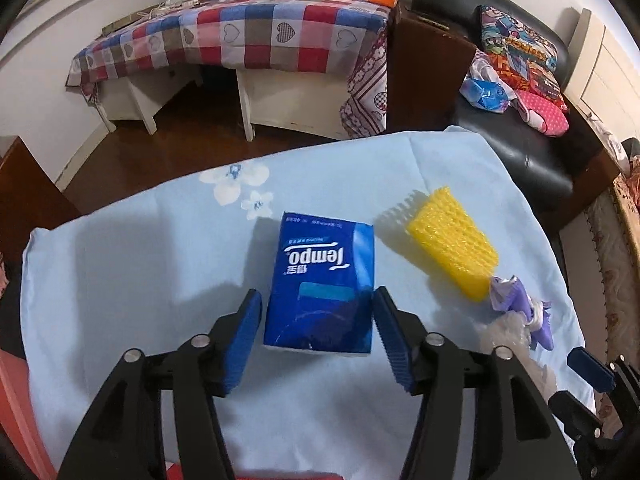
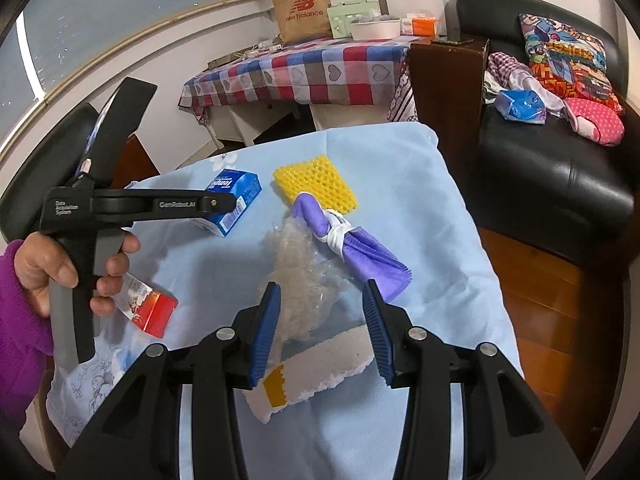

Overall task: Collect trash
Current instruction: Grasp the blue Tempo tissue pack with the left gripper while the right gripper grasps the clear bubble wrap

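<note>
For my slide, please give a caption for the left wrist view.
Open left gripper straddles a blue tissue pack beside a yellow sponge.

Glossy plastic tissue pack [image 1: 320, 284]; matt cloth tablecloth [image 1: 140, 280]; probably foam net [image 1: 454, 242].

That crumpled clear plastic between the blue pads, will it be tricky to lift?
The clear plastic wrap looks thin and crumpled, so probably very light and floppy. It will likely squash flat and may slip when the right claw, now open, shuts.

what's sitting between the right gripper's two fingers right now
A crumpled clear plastic wrapper lies between the open right gripper fingers, seen in the right wrist view.
</note>
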`<action>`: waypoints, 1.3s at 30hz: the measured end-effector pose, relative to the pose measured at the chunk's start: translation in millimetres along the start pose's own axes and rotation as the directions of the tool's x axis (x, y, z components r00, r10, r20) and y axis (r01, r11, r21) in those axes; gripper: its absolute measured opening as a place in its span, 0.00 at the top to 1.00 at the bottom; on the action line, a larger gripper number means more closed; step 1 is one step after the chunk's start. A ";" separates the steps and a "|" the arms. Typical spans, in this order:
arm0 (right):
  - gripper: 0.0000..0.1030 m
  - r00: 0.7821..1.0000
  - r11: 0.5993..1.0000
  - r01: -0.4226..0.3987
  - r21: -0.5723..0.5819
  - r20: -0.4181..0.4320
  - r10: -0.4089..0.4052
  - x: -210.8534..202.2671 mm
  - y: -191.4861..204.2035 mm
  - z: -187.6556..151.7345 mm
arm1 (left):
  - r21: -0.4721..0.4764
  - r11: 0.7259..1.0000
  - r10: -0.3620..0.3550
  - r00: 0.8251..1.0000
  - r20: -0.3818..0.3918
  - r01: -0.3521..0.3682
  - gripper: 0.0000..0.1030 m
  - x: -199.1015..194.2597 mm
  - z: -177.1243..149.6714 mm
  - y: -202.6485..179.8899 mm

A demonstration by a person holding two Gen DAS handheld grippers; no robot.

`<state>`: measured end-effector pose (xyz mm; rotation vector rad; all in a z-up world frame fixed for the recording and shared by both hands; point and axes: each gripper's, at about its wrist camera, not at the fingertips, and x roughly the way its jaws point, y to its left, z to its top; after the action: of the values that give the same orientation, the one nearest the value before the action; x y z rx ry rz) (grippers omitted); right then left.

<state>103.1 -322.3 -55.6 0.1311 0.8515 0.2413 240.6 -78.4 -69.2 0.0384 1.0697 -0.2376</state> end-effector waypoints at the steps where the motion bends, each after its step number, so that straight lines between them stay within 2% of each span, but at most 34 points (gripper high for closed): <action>1: 0.58 1.000 1.000 -0.003 -0.002 -0.005 0.003 1.4 0.8 -0.7 | 0.001 1.000 0.006 1.000 -0.010 -0.006 0.45 2.4 -0.7 -0.8; 3: 0.58 1.000 1.000 -0.010 -0.005 -0.010 0.010 3.8 2.3 -0.7 | -0.003 1.000 0.006 1.000 -0.030 -0.006 0.45 8.6 -4.3 -2.7; 10: 0.58 0.999 1.000 -0.025 -0.018 -0.024 0.024 10.5 9.9 3.0 | -0.014 1.000 0.017 1.000 0.016 -0.017 0.49 0.5 -16.2 -2.4; 14: 0.58 0.998 0.999 -0.044 -0.027 -0.040 0.043 18.0 15.5 5.6 | -0.038 0.999 0.004 0.999 0.045 -0.002 0.49 -16.8 -24.1 2.8; 17: 0.52 0.997 0.998 -0.057 -0.022 -0.062 0.056 25.8 19.6 7.0 | -0.055 0.998 -0.012 0.998 0.061 0.015 0.49 -32.5 -33.8 7.7; 24: 0.53 0.993 0.995 -0.095 -0.010 -0.078 0.093 33.0 26.4 7.6 | -0.103 0.994 -0.023 0.995 0.100 0.033 0.49 -69.3 -63.5 22.6; 25: 0.53 0.992 0.996 -0.094 -0.011 -0.086 0.092 34.3 28.2 6.0 | -0.108 0.994 -0.022 0.994 0.105 0.033 0.49 -73.6 -67.8 24.1; 27: 0.60 0.991 0.996 -0.094 -0.013 -0.097 0.092 37.2 30.2 3.4 | -0.123 0.992 -0.015 0.993 0.117 0.029 0.49 -84.1 -77.3 29.0; 30: 0.64 0.993 0.995 -0.092 -0.024 -0.082 0.090 34.6 36.1 1.6 | -0.136 0.990 -0.004 0.990 0.139 0.023 0.49 -98.9 -88.6 33.7; 39: 0.65 0.991 0.986 -0.136 -0.096 -0.017 0.135 7.5 72.7 1.9 | -0.181 0.983 0.036 0.981 0.189 -0.001 0.49 -134.6 -122.5 44.9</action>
<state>97.8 -250.3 -44.5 0.0972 0.8408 0.4105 82.7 6.7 -14.6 -0.1351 0.8949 -0.1238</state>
